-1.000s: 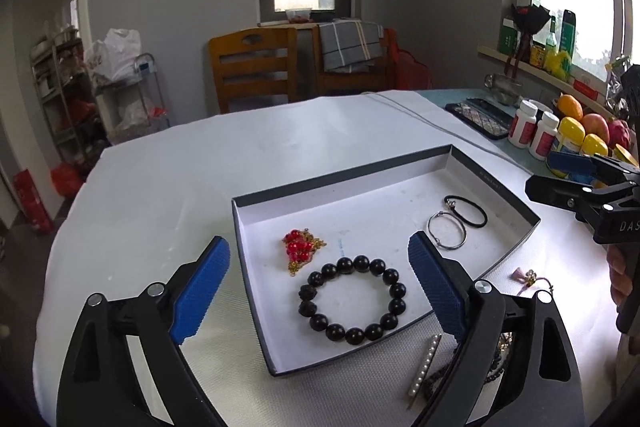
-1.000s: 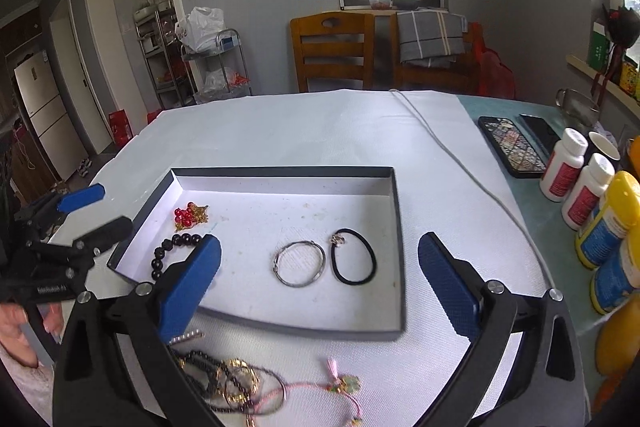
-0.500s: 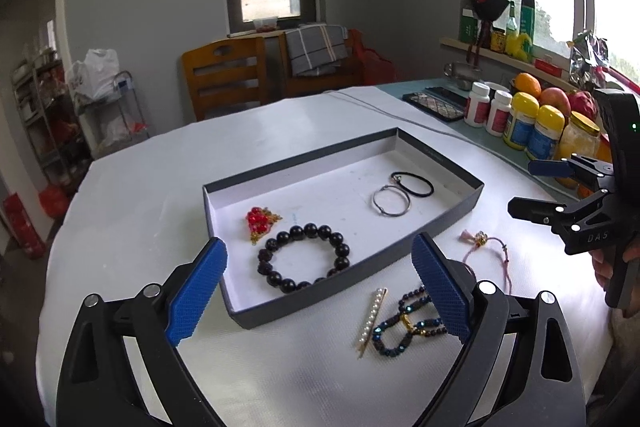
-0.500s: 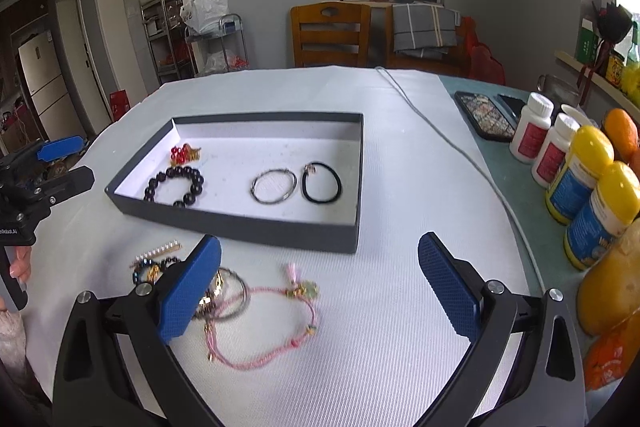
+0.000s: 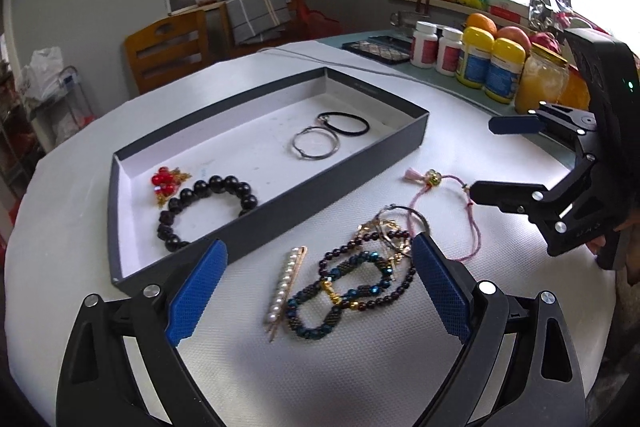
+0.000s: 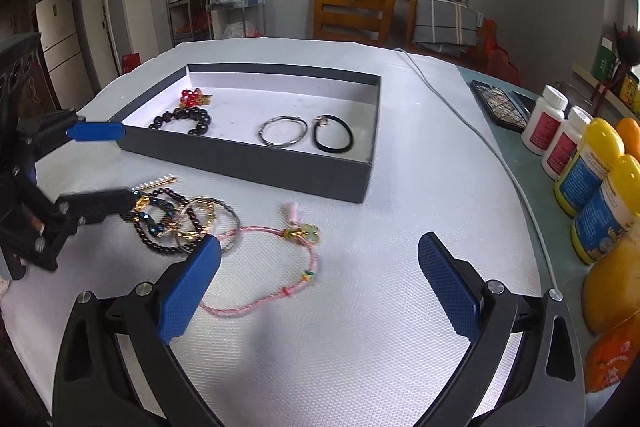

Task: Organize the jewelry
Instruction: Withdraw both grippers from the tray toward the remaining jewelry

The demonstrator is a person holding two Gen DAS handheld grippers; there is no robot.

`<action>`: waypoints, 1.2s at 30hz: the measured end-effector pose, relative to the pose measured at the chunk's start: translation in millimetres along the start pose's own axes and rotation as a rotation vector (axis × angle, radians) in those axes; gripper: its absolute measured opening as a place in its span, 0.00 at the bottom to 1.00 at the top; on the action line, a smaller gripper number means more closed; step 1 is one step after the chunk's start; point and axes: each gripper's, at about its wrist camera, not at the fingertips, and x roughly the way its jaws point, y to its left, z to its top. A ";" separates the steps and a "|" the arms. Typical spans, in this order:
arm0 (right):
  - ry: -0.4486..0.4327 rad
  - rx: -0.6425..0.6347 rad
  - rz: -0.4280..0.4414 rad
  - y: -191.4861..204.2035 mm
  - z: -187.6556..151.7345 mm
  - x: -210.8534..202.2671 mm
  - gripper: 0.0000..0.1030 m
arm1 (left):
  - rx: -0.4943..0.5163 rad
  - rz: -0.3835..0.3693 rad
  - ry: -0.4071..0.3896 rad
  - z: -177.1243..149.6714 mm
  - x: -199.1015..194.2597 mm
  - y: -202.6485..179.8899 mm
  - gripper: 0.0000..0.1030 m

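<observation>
A grey tray (image 5: 352,171) (image 6: 248,159) holds a red brooch (image 5: 165,180), a black bead bracelet (image 5: 208,211) (image 6: 182,119), a silver ring bangle (image 5: 315,143) (image 6: 283,132) and a black cord bracelet (image 5: 347,123) (image 6: 333,138). On the cloth in front of it lie a pearl hair clip (image 5: 285,291), a tangle of dark bead and gold bracelets (image 5: 356,281) (image 6: 180,219) and a pink cord bracelet (image 5: 452,211) (image 6: 276,267). My left gripper (image 5: 316,291) (image 6: 94,167) is open just above the tangle. My right gripper (image 6: 318,283) (image 5: 486,163) is open over the pink cord.
White and yellow bottles (image 6: 576,155), a jar (image 5: 540,83) and fruit (image 5: 480,23) line the table's right edge. A phone (image 6: 500,103) and a grey cable (image 6: 472,131) lie behind the tray. Wooden chairs (image 6: 352,15) stand at the far side.
Both grippers have pulled back from over the tray toward the near side, so the loose jewelry in front of it now lies between and under their open fingers.
</observation>
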 end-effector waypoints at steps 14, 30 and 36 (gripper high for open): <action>0.020 0.142 0.095 -31.4 -5.1 3.4 0.51 | 0.141 -0.084 0.056 15.2 40.2 -48.9 0.80; 0.127 0.071 0.080 -10.2 -9.4 19.5 0.53 | 0.143 -0.065 0.121 11.2 48.5 -47.5 0.59; 0.137 0.046 0.078 -5.4 -9.3 21.7 0.45 | 0.170 -0.052 0.120 9.0 46.9 -51.1 0.57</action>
